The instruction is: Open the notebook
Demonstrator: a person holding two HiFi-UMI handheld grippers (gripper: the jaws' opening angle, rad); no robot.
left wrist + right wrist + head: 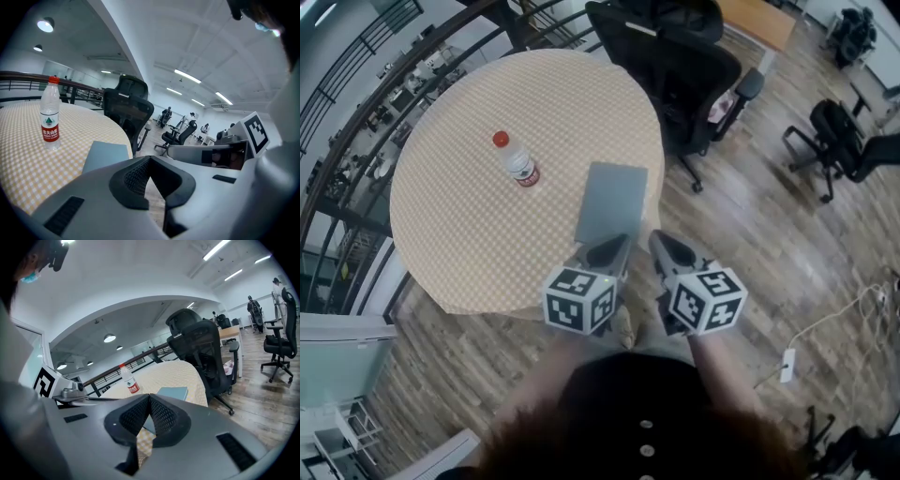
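Head view shows the grey notebook (612,202) lying closed near the right edge of the round table (459,244), beside a water bottle (517,164). The left gripper (614,248) and right gripper (667,246) hover at its near end, jaws together, both empty.

The left tool (617,246) is a light grey plastic shell that becomes narrow toward its tip, and the right tool (667,246) is made the same way. Each one carries a white cube with black square markers: the left cube (579,300) and the right cube (706,300). In the gripper views, black pads with a fine grid texture (135,179) line the inner faces, and dark rectangular slots (236,451) are set in the grey shell. The person wears a black garment (623,394) with small pale round buttons (647,425).
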